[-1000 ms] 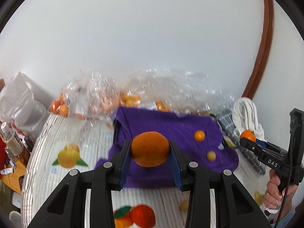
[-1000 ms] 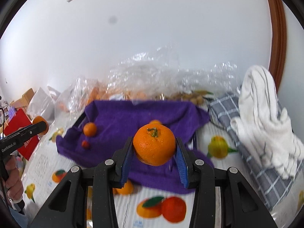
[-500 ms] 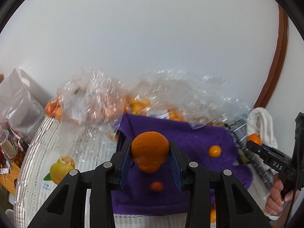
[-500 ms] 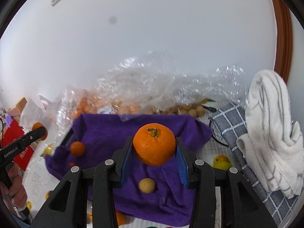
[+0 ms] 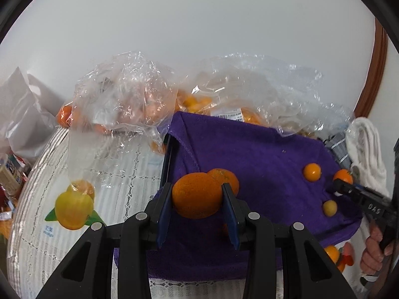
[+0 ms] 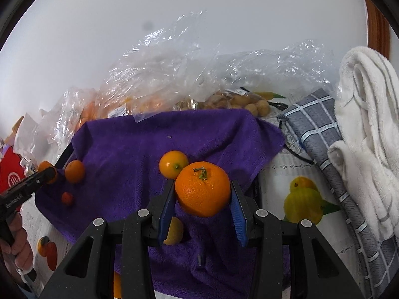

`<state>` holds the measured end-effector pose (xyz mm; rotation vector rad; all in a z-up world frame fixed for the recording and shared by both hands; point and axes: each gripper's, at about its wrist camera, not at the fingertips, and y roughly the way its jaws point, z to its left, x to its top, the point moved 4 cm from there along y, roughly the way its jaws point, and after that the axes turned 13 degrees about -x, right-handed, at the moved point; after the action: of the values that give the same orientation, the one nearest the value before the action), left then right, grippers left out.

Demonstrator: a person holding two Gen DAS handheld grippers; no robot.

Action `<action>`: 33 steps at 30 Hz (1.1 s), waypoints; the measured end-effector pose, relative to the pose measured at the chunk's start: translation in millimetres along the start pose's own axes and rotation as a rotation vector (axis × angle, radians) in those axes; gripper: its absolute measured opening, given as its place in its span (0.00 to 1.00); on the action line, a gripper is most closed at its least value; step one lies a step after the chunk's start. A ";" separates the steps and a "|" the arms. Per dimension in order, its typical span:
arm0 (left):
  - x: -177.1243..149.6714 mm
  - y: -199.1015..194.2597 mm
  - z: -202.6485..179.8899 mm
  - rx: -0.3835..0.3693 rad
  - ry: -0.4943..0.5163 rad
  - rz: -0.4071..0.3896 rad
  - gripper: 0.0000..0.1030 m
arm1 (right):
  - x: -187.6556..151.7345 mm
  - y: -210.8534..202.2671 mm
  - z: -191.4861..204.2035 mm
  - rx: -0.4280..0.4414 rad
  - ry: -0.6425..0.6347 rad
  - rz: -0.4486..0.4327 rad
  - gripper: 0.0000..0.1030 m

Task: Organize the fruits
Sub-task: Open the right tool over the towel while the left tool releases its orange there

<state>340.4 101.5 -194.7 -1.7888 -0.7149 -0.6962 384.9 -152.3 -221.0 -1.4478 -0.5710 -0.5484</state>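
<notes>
Both carrying fruit toward the purple towel. Left gripper clamped on an orange, held over the towel's left part beside a second orange lying there. Right gripper clamped on a stemmed orange over the towel's middle, near a small kumquat. Likely next: lower, release gently so nothing rolls.

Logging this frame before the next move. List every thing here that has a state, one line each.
Left gripper: jaws shut on an orange, held above the purple towel.
Right gripper: jaws shut on a stemmed orange, stem up.
Purple towel: spread out, rumpled, loose fruit lying on it.
Plastic bags: crumpled, with fruit inside.
White towel: bunched up.
Grey checked cloth: folded, lying beside the white towel.
</notes>
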 end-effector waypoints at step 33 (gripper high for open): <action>-2.3 -40.0 -11.8 0.070 0.072 -0.194 0.43 | -35.6 -67.8 20.3 -0.048 -0.052 -0.018 0.53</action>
<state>307.6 101.2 -168.9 -1.6366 -0.8616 -0.8494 312.9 -135.4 -192.8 -1.5071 -0.6160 -0.5433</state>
